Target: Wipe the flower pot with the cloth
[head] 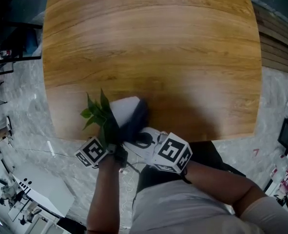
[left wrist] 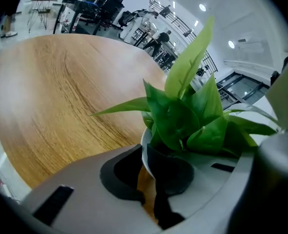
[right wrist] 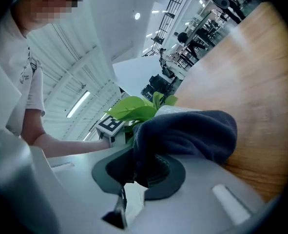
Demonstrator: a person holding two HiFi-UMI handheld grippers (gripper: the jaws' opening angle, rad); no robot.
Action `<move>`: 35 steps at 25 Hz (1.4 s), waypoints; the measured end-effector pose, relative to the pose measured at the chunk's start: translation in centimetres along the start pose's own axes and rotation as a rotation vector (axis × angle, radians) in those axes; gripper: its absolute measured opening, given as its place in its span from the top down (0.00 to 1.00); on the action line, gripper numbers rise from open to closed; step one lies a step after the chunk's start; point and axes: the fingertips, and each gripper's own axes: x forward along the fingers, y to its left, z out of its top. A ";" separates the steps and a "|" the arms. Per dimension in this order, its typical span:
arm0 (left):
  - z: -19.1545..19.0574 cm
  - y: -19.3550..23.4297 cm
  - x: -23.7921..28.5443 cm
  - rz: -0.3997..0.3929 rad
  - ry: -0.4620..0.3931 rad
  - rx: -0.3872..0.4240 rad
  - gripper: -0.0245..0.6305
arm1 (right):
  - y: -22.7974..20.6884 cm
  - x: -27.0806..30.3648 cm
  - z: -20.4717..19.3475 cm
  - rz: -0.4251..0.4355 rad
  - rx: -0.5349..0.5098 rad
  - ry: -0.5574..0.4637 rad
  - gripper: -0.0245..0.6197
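A small white flower pot [head: 124, 106] with green leaves [head: 97, 112] sits at the near edge of the round wooden table [head: 153, 43], tilted toward me. My left gripper [head: 111, 134] is shut on the pot's rim [left wrist: 144, 151], and the leaves [left wrist: 182, 116] fill the left gripper view. My right gripper [head: 142, 137] is shut on a dark blue cloth [head: 137, 119]. In the right gripper view the cloth [right wrist: 185, 134] bunches between the jaws and lies against the white pot [right wrist: 179, 110]. Most of the pot's body is hidden by the cloth and leaves.
The table's front edge [head: 197, 136] runs just ahead of my body. Marble floor [head: 31, 111] lies left and right of the table. Wooden slats [head: 280, 43] are at the far right, dark equipment [head: 7, 52] at the far left.
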 end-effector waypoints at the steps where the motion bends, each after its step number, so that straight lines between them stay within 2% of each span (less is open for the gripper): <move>1: -0.1 0.0 0.0 0.000 0.002 -0.003 0.91 | 0.1 0.0 -0.2 0.005 -0.004 0.001 0.91; 4: 0.0 -0.3 0.0 -0.001 -0.003 0.007 0.91 | -2.1 -1.4 -1.2 -0.040 0.008 0.017 0.91; 8: 0.9 0.1 -0.2 0.031 -0.025 0.106 0.91 | -7.3 -4.5 -2.9 -0.186 0.120 0.022 0.91; 10: 1.0 -0.2 -0.2 0.034 -0.032 0.126 0.91 | -8.3 -5.8 -2.7 -0.247 0.125 0.003 0.91; 13: 1.2 -1.7 -0.3 0.026 -0.038 0.157 0.92 | -8.9 -8.3 0.1 -0.372 0.031 -0.060 0.91; 17: 1.7 -4.5 -0.3 0.011 -0.044 0.222 0.93 | -8.1 -13.4 6.2 -0.520 -0.128 -0.166 0.91; 20: 1.7 -6.4 -0.1 0.017 -0.044 0.270 0.94 | -6.5 -16.9 10.2 -0.557 -0.200 -0.230 0.91; 23: 1.5 -7.9 0.2 0.031 -0.038 0.320 0.94 | -5.0 -19.6 12.8 -0.570 -0.230 -0.255 0.91; 29: 1.1 -9.5 -0.2 0.097 0.014 0.494 0.93 | -1.9 -23.4 14.2 -0.627 -0.230 -0.245 0.91; 35: 1.4 -13.0 -0.8 0.075 0.011 0.573 0.93 | 2.1 -26.7 16.1 -0.655 -0.286 -0.269 0.91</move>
